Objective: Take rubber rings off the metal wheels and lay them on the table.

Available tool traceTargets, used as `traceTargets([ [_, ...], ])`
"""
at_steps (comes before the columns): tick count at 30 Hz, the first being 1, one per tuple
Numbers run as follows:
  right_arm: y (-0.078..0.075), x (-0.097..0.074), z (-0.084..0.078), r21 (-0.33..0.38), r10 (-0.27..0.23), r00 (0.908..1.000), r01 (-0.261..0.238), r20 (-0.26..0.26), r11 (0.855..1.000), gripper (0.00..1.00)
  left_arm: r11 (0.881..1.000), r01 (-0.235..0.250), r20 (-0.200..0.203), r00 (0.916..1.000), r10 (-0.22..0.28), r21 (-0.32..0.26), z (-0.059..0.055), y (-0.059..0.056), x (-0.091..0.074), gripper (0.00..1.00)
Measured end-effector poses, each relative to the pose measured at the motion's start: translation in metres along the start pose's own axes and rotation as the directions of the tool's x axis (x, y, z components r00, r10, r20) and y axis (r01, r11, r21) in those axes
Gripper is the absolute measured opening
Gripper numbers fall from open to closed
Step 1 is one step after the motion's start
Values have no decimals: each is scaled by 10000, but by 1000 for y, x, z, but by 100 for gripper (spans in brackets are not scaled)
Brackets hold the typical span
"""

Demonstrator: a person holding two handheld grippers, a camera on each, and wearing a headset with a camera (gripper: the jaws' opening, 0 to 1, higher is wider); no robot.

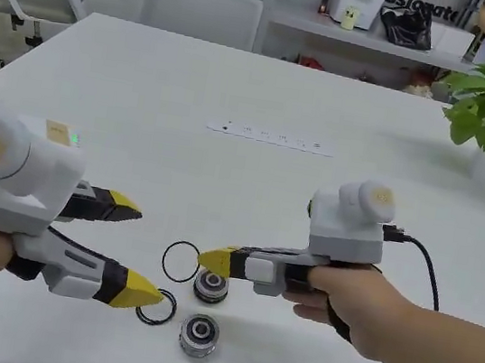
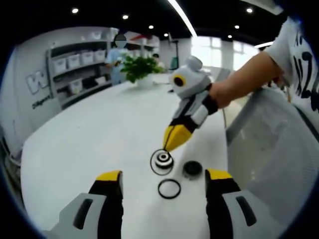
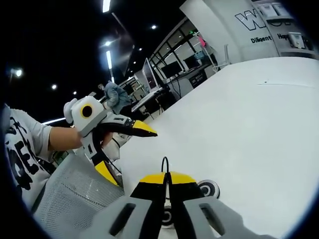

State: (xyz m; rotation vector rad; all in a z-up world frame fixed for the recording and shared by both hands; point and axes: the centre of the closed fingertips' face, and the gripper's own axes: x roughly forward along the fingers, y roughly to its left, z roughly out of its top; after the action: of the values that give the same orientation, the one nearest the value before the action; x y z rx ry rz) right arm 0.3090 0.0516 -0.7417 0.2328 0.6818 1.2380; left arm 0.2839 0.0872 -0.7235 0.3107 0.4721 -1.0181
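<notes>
White table point(image 1: 239, 81) under everything. My left gripper point(image 1: 132, 250) sits at 9 o'clock in the head view, jaws spread wide and gripping nothing. My right gripper point(image 1: 213, 259) comes in from 3 o'clock, jaws clenched on a black rubber ring point(image 1: 184, 243) that sticks out from the tips toward 9 o'clock. I can't tell if it touches the table. Two metal wheels: far wheel point(image 1: 210, 286) just under the right tips, near wheel point(image 1: 199, 334) at its 6 o'clock, apart. A second ring point(image 2: 159, 189) lies flat on the table at 9 o'clock of the near wheel, just beside the left gripper's lower tip.
</notes>
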Motion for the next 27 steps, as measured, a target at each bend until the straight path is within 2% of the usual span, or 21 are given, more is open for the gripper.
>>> traceTargets([
  [17, 8, 12, -11, 343, 371, 9980, -354, -512, 9988, 0, 9998, -218, -83, 9997, 218, 27, -8, 2, -12, 71],
  [27, 5, 19, -22, 467, 385, 9948, -342, -940, 9983, 0, 9997, -222, -126, 9997, 222, -31, -13, 3, -14, 72],
])
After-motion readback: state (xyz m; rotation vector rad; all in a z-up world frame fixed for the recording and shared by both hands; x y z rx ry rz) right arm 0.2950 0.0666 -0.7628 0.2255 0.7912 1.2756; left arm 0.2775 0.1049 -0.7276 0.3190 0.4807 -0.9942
